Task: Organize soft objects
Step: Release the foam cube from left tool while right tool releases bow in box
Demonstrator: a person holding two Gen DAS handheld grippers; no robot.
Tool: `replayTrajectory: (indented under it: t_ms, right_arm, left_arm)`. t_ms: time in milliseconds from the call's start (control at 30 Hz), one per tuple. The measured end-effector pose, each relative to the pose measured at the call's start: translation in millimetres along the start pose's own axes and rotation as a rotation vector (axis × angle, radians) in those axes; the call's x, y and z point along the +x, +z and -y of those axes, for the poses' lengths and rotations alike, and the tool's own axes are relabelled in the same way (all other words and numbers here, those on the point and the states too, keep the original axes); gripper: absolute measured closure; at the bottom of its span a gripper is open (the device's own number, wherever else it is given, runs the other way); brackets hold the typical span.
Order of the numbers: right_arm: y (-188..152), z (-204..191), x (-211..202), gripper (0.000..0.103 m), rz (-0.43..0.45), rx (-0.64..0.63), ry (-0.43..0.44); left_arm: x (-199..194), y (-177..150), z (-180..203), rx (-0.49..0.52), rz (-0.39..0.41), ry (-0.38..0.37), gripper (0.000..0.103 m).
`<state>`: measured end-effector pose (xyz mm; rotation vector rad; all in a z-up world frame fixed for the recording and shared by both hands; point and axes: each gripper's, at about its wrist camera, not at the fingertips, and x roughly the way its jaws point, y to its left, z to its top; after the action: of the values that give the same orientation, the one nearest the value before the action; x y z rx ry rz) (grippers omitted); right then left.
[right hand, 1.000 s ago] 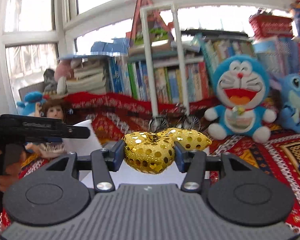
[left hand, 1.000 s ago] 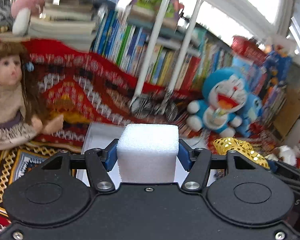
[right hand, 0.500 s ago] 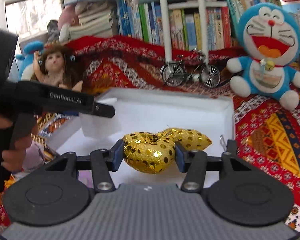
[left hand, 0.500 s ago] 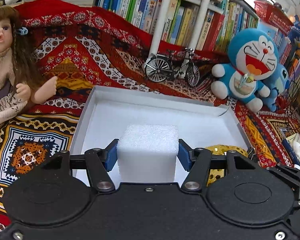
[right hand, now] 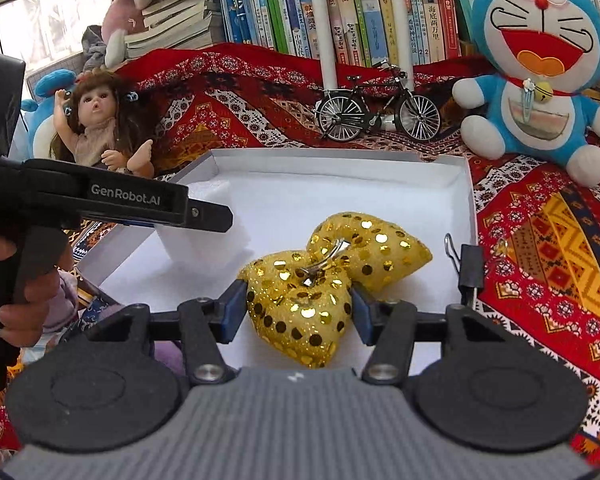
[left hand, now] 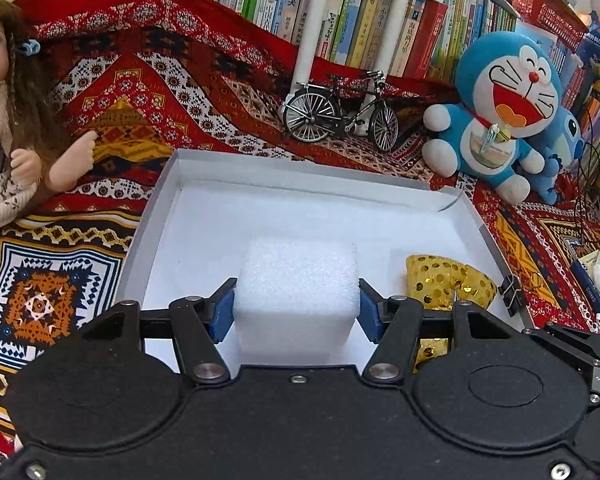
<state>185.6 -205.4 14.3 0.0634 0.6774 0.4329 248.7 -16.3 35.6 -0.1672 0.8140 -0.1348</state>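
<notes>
Left wrist view: the left gripper clamps a white foam cube between its blue pads, partly closed, both pads pressed to the cube's sides, low over the floor of the white box. The gold bow lies in the box's near right corner, just right of the cube, with a black binder clip on the box's right rim beside it. Right wrist view: the right gripper straddles the bow, sequined and showing a metal clasp on top; its jaws have just been opening, the left pad at the fabric and the right pad barely clear, so the grip looks loosened. The bow sits on the box floor near that same rim. Behind the box on the patterned red cloth stand a model bicycle and, right of it, a blue cat plush; a doll sits left of the box. A hand grips the left gripper's handle.
</notes>
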Motion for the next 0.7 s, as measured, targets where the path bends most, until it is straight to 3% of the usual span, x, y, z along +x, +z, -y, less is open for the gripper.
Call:
replayTrajectory:
  t_ms: [133,267,467,700]
  right_arm:
    - [0.1,-0.6,-2.3,0.028,0.007,-0.006,0.003]
    - [0.6,-3.7,-11.0,0.015,0.045,-0.013,-0.019]
    - [-1.3,-10.3,-30.2,0.010,0.105,-0.029,-0.052]
    - [-9.1,-19.7,-50.7,0.001,0.178,-0.014,-0.129]
  left_arm:
    - [-3.1,-0.6,0.2,0.003,0.003,-0.009,0.043]
    - [-16.3,0.0,0.1,0.005,0.044,0.002,0.028]
    - [-47.8,-3.8,-1.6,0.041,0.119,0.016,0.018]
    - [-85.6,-20.2,-2.8,0.068,0.190,0.013,0.012]
